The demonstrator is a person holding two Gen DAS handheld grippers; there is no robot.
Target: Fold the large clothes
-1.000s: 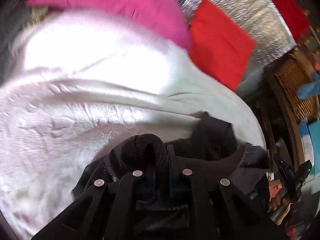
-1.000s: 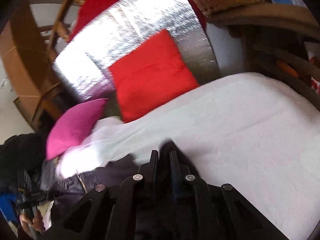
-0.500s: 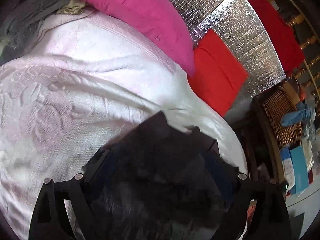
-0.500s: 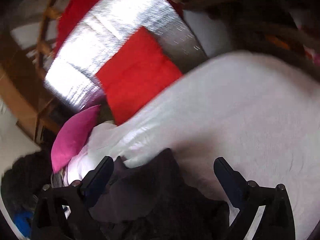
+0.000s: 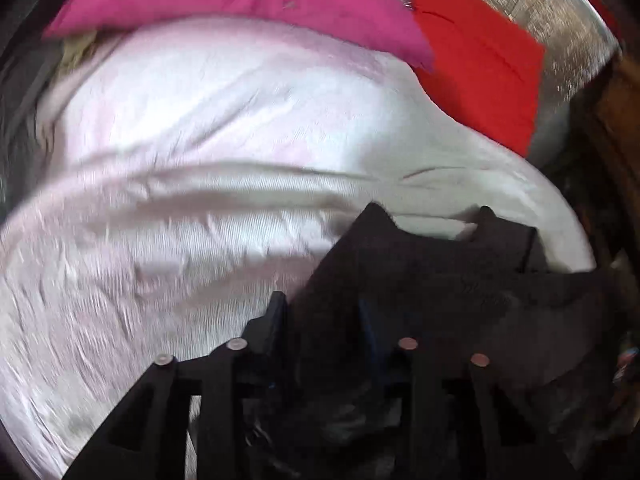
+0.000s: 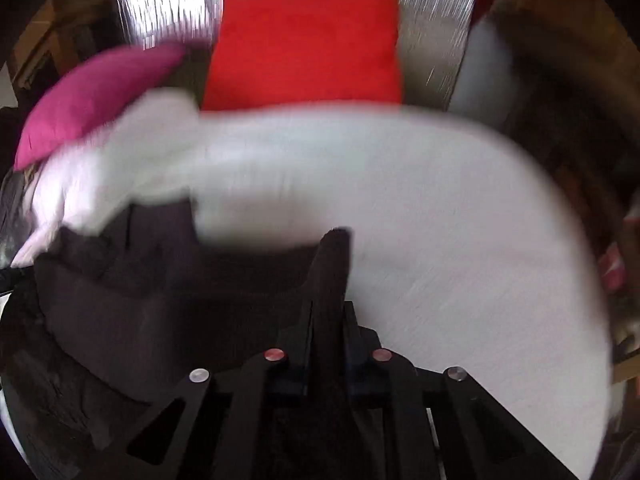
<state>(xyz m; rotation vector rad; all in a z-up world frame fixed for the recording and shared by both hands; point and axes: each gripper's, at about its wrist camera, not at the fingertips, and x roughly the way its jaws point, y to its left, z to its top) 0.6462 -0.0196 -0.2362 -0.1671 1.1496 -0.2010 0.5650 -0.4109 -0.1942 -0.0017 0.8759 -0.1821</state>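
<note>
A dark garment [image 5: 440, 280] lies bunched on the white bedspread [image 5: 200, 140], with stiff folds standing up. My left gripper [image 5: 322, 312] points down over its left edge. Its jaws are closing, with dark cloth filling the gap between them, and I cannot see the pads pressing. In the right wrist view, the same garment [image 6: 140, 300] spreads to the lower left. My right gripper [image 6: 328, 312] is shut on a narrow fold of it, which sticks up between the fingers. Both views are blurred by motion.
A pink cushion [image 5: 240, 0] and a red cushion [image 5: 480, 60] lean at the head of the bed against a silver foil panel [image 5: 560, 12]. In the right wrist view the bedspread [image 6: 440, 220] stretches right to the mattress edge, with dark furniture beyond it.
Both grippers held cloth a second ago, stood wide open half a second ago, and have closed in on the garment again. The right view has rolled, and the red cushion now sits square.
</note>
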